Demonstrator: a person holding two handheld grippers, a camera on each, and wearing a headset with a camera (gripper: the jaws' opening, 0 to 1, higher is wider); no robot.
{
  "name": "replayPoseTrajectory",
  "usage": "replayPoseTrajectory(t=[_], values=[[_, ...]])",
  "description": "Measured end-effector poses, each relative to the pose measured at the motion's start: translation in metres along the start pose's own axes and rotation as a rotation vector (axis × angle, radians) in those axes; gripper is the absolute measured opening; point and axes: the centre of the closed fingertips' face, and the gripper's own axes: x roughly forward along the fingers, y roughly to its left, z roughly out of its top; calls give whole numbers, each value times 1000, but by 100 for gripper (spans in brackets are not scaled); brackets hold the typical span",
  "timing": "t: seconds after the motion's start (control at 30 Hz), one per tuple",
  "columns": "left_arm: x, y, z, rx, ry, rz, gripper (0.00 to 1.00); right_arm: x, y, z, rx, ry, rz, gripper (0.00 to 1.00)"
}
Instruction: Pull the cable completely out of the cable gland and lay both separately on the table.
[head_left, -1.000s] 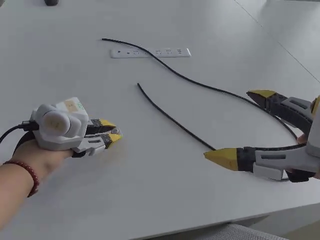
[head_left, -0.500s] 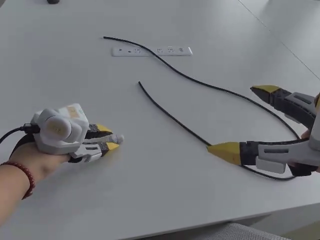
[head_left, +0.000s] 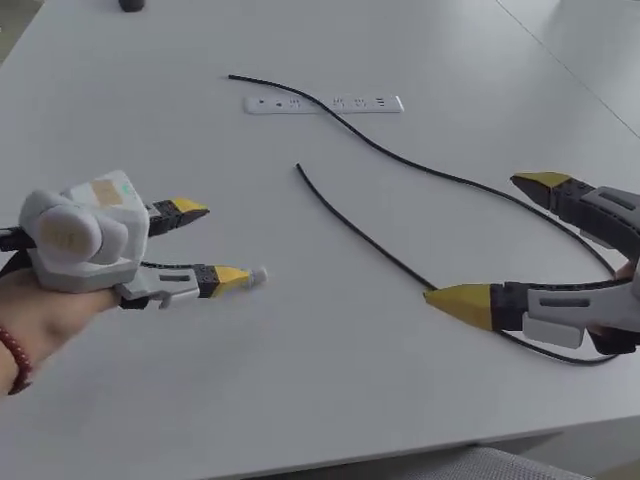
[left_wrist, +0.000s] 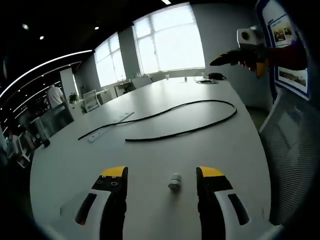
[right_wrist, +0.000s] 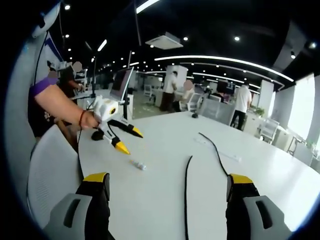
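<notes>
Since a second ago the left gripper (head_left: 218, 242) has gone from nearly pressed together around the gland (head_left: 258, 273) to spread. The gland now sits free on the tabletop (head_left: 320, 380), just beside one jaw tip, toward the near edge. I read that as the release: it is down and well apart from the cable (head_left: 345, 210). The right gripper (head_left: 472, 238) is spread too and pinches nothing. The cable lies loose beneath it, looping from the right edge back toward the far edge and across a power strip (head_left: 375, 104). Both parts look laid out, so little seems left. The gland is a small, pale, stubby cylinder, the cable thin, black and limp, and the tabletop smooth matte white.
</notes>
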Motion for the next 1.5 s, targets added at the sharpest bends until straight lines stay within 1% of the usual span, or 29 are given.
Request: replayPoseTrajectory(t=[0.03,0.07,0.1,0.13,0.23,0.27,0.3,0.33,0.37,0.4,0.43,0.47,0.5,0.53,0.57,0.6,0.7,0.73,0.77,0.8,0.87,0.93,0.97,1.03,1.13,1.2,1.23,1.3,1.5], values=[[-9,0,6,-18,-14,8,60,1,2,0,11,-3,7,98],[-18,0,15,-26,-41,25,65,1,3,0,11,-9,7,98],[-25,-2,22,-21,-71,29,67,1,4,0,15,-14,12,99],[-37,-5,28,-37,-85,35,68,1,5,1,18,-18,13,99],[-65,-12,42,-55,-140,60,77,1,8,2,25,-34,22,99],[-75,-15,46,-81,-161,65,80,0,9,3,26,-40,25,99],[-87,-16,49,-108,-180,90,85,-1,10,2,30,-38,26,99],[-96,-17,49,-120,-191,107,88,-2,10,1,30,-37,25,99],[-108,-22,47,-134,-193,116,91,-3,11,1,31,-41,25,99],[-117,-23,45,-160,-198,135,93,-5,12,1,40,-46,29,99],[-125,-24,42,-179,-200,153,93,-6,13,2,43,-55,26,99],[-135,-28,37,-195,-189,172,93,-7,13,2,43,-56,23,99],[-139,-27,36,-206,-190,186,94,-8,13,2,49,-58,23,99],[-152,-29,34,-223,-207,229,95,-10,14,2,52,-61,22,99],[-159,-30,34,-242,-224,247,96,-11,15,4,50,-71,19,99],[-165,-35,34,-262,-236,257,96,-12,17,5,48,-79,22,99],[-172,-42,29,-245,-221,286,96,-13,20,3,54,-78,23,99],[-172,-42,27,-249,-217,294,96,-13,20,2,54,-74,21,99],[-174,-39,26,-249,-226,317,95,-14,21,2,46,-78,20,99],[-173,-37,24,-263,-231,324,95,-14,21,0,55,-76,24,99],[-167,-36,16,-276,-204,326,95,-14,20,-2,63,-79,18,99],[-162,-38,16,-263,-205,314,94,-14,21,-4,56,-75,22,99],[-160,-38,16,-260,-197,315,95,-13,21,-5,47,-73,19,99],[-154,-40,16,-244,-189,294,95,-14,19,-9,62,-67,20,98],[-147,-39,15,-245,-181,282,94,-16,16,-14,66,-58,11,98],[-144,-38,17,-224,-184,280,94,-19,15,-17,65,-57,10,98],[-142,-38,18,-233,-189,275,94,-19,15,-18,71,-55,10,98],[-137,-39,18,-231,-181,269,94,-21,14,-21,69,-49,7,98],[-135,-42,19,-224,-184,261,94,-24,11,-27,69,-32,-3,98]])
